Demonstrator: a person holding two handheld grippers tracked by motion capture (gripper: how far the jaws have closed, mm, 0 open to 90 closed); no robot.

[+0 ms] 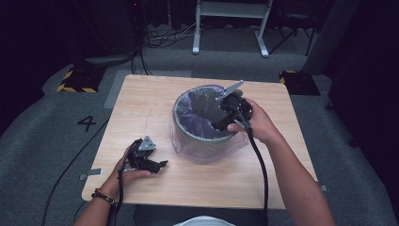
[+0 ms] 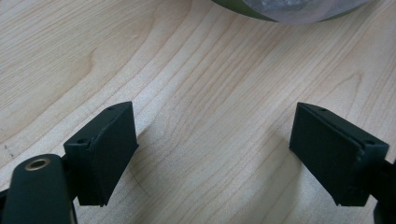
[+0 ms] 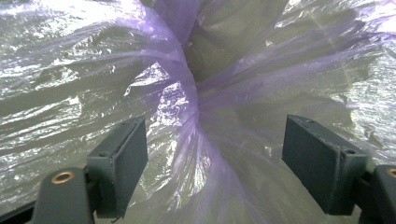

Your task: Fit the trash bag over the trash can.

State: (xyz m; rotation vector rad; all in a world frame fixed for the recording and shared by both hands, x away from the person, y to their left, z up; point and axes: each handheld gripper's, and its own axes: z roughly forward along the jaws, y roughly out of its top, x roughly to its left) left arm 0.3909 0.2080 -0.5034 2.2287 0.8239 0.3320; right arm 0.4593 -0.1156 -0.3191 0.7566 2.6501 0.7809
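A round green-grey bin (image 1: 188,134) lined with a pale purple plastic bag (image 1: 194,117) stands at the middle of the wooden table (image 1: 141,103). My right gripper (image 1: 217,126) reaches down into the bin's mouth from its right rim. In the right gripper view its jaws stand wide apart, with a bunched fold of the bag (image 3: 189,116) running between them and neither pad pressing on it. My left gripper (image 1: 162,164) rests low over the table at the front left, apart from the bin. Its jaws are open over bare wood (image 2: 210,121), and the bin's edge (image 2: 247,11) shows beyond them.
The bag's skirt (image 1: 207,153) spills out over the table around the bin's foot. A cable (image 1: 261,169) trails from the right gripper along the forearm. Past the table's far edge lie grey floor, a white frame (image 1: 230,23) and yellow-black blocks (image 1: 75,80).
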